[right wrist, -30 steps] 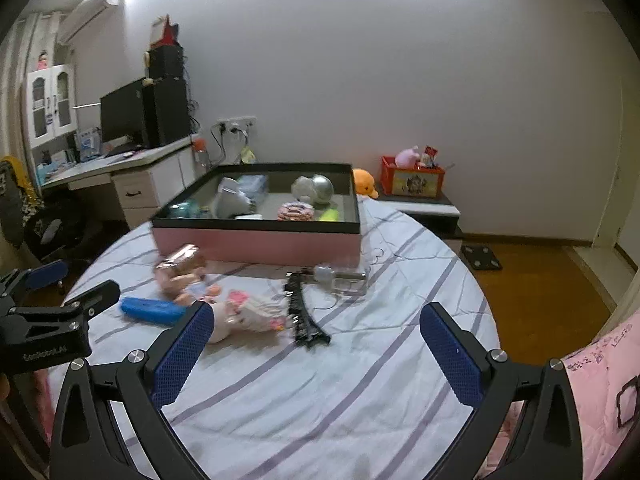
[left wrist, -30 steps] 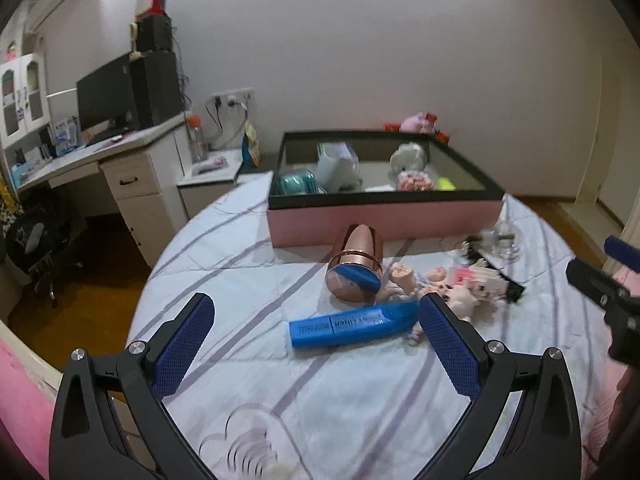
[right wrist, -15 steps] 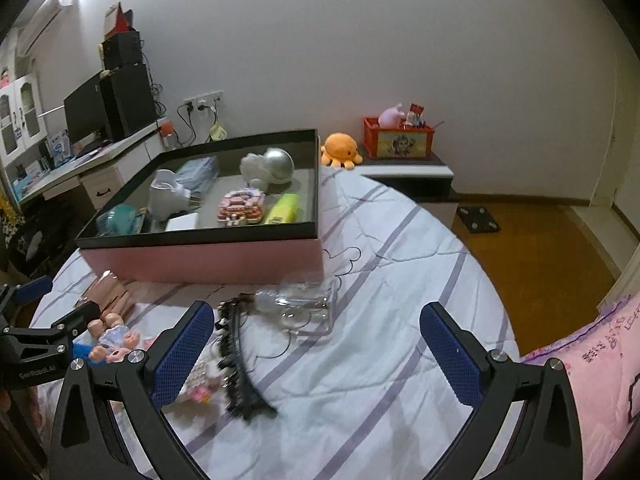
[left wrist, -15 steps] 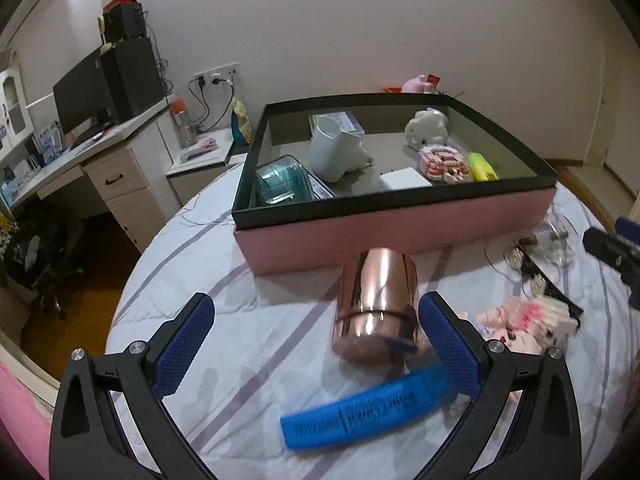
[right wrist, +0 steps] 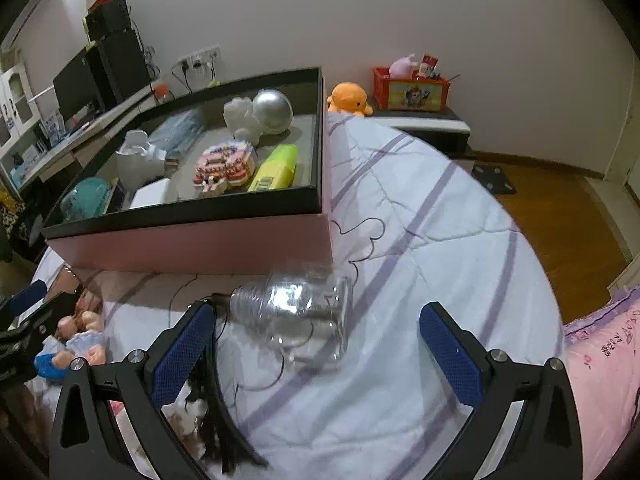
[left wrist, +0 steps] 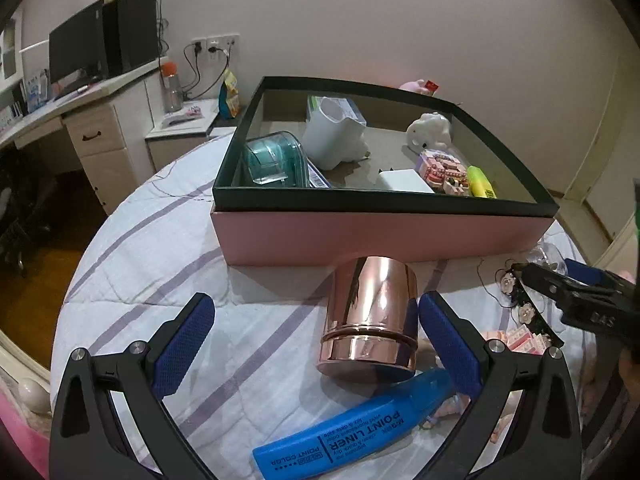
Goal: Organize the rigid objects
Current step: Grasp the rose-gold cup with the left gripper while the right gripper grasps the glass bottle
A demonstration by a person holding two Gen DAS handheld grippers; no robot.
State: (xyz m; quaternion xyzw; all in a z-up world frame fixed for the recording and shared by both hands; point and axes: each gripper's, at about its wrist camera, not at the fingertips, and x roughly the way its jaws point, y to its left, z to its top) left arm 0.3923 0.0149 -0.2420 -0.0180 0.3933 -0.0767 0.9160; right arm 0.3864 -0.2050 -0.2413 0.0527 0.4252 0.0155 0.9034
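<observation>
Left gripper (left wrist: 316, 332) jaws wide open, empty. Rose-gold polished metal cup (left wrist: 370, 314) lies sideways: rigid, likely slippery; grip across the body. Right gripper (right wrist: 316, 336) jaws likewise open over the clear plastic bottle (right wrist: 296, 312).

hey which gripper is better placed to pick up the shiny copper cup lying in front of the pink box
Left. The left gripper is open with the copper cup lying between its fingers, close to the right one. The right gripper is open over the clear bottle instead.
</observation>
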